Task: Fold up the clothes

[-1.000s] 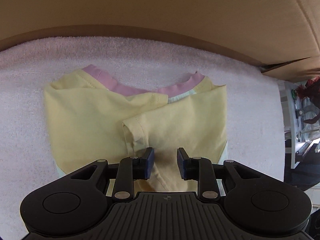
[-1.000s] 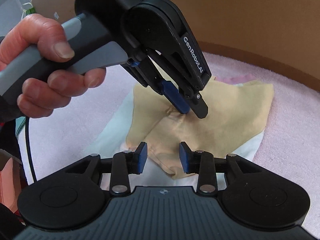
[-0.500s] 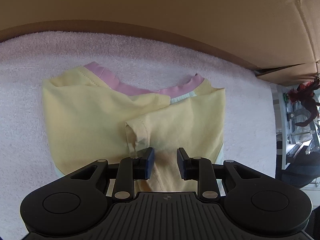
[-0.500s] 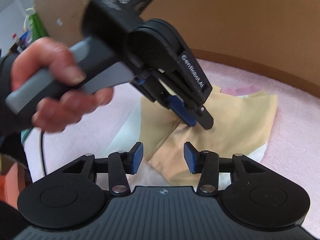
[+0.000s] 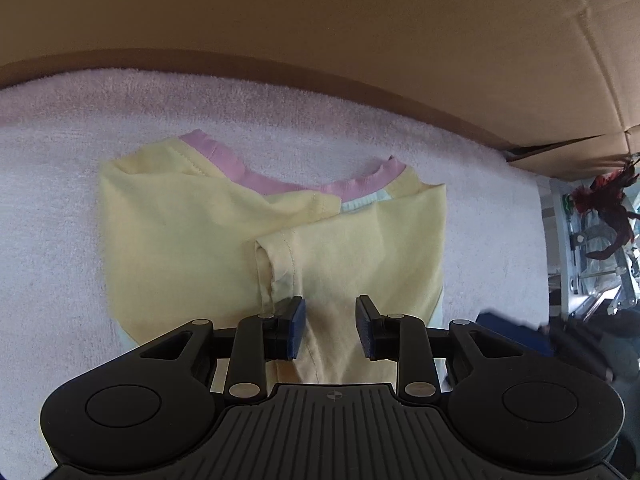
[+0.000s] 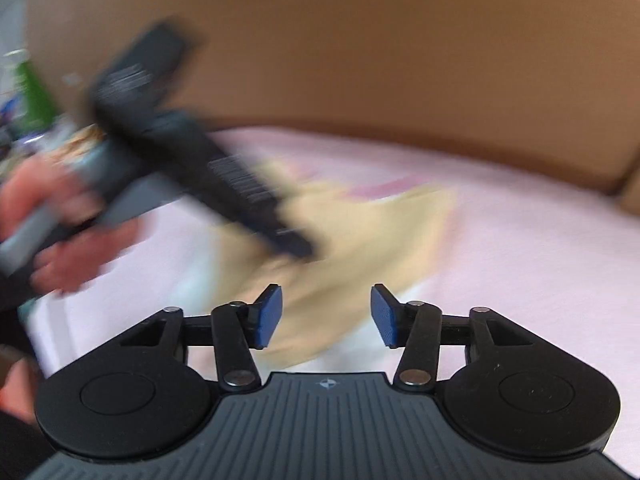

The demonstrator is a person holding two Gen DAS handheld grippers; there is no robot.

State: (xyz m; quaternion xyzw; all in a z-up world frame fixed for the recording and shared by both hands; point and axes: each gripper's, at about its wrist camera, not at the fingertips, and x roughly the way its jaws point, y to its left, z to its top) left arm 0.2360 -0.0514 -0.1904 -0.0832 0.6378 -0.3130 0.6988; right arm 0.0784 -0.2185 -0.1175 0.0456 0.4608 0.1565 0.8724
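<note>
Hovering over the folded yellow shirt (image 5: 192,248), both hand-held grippers, left (image 5: 330,330) and right (image 6: 326,316), stand spread and empty.

No text is legible; the blurred left hand-held gripper (image 6: 298,246) perhaps bears a barcode.

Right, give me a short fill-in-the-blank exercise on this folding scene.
1. The yellow shirt has a collar coloured ____.
2. The shirt lies on a pale pink ____.
3. Behind the towel stands a brown ____ wall.
4. Between the left gripper fingers there is a gap, so the gripper is ____.

Missing words: pink; towel; cardboard; open
</note>
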